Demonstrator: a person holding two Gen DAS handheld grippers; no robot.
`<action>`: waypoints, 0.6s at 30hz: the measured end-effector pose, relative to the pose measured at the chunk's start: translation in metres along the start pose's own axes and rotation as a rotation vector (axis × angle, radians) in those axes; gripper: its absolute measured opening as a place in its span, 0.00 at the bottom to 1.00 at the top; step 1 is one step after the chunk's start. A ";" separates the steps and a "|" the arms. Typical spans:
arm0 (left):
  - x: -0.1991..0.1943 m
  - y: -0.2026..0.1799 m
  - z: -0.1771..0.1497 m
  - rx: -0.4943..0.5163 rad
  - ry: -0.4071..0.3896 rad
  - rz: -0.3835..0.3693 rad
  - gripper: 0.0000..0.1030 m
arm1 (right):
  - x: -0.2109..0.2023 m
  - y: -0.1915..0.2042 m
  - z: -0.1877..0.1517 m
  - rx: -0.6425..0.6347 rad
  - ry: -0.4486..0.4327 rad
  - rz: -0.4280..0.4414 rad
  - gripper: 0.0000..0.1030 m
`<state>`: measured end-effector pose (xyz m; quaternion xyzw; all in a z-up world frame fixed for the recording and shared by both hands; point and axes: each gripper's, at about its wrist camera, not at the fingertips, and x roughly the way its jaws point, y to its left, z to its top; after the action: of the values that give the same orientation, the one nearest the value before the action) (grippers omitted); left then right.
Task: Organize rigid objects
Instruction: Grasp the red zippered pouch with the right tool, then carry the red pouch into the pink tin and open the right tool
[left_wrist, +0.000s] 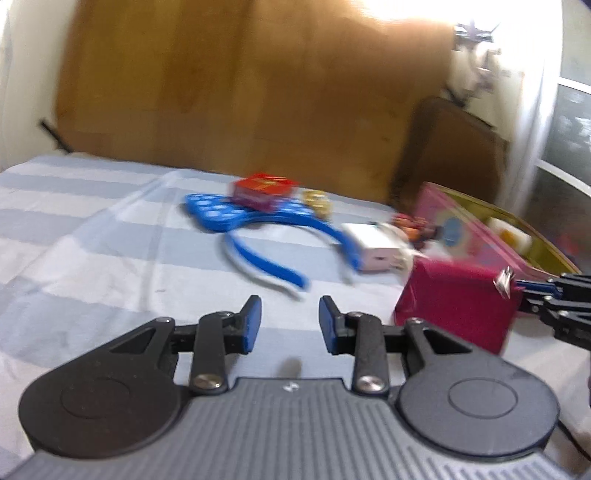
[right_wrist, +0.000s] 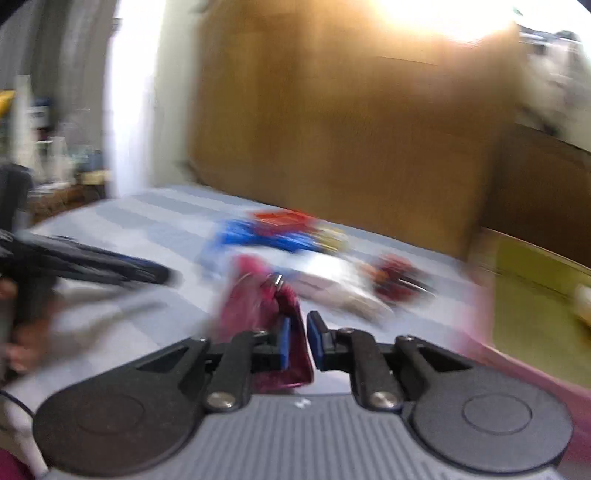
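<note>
My right gripper (right_wrist: 298, 325) is shut on a magenta pouch (right_wrist: 266, 314) with a small metal clasp, pinching its edge. In the left wrist view the same pouch (left_wrist: 458, 306) hangs just over the bed, and the right gripper (left_wrist: 521, 291) reaches it from the right edge. My left gripper (left_wrist: 290, 310) is open with nothing between its blue pads, low over the striped sheet and left of the pouch. Beyond it lie a blue polka-dot headband (left_wrist: 258, 236), a red box (left_wrist: 264, 190) on its bow, and a white charger block (left_wrist: 373, 245).
An open pink tin (left_wrist: 480, 236) with a yellow inside stands at the right, past the pouch. Small gold trinkets (left_wrist: 317, 201) and a red toy (left_wrist: 413, 225) lie near it. A wooden headboard (left_wrist: 240, 92) closes off the far side. Both views are motion-blurred.
</note>
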<state>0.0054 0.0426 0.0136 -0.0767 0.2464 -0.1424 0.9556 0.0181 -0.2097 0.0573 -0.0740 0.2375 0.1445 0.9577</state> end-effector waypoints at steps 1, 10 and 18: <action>-0.001 -0.005 0.000 0.000 0.003 -0.036 0.35 | -0.007 -0.010 -0.008 0.023 0.005 -0.068 0.25; -0.014 -0.068 -0.011 0.177 0.044 -0.266 0.35 | -0.054 -0.035 -0.052 0.191 -0.047 -0.025 0.25; 0.003 -0.090 -0.018 0.235 0.106 -0.282 0.35 | -0.031 -0.047 -0.042 0.112 -0.048 0.116 0.36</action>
<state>-0.0217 -0.0449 0.0163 0.0092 0.2648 -0.3065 0.9143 -0.0117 -0.2702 0.0383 -0.0029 0.2263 0.1882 0.9557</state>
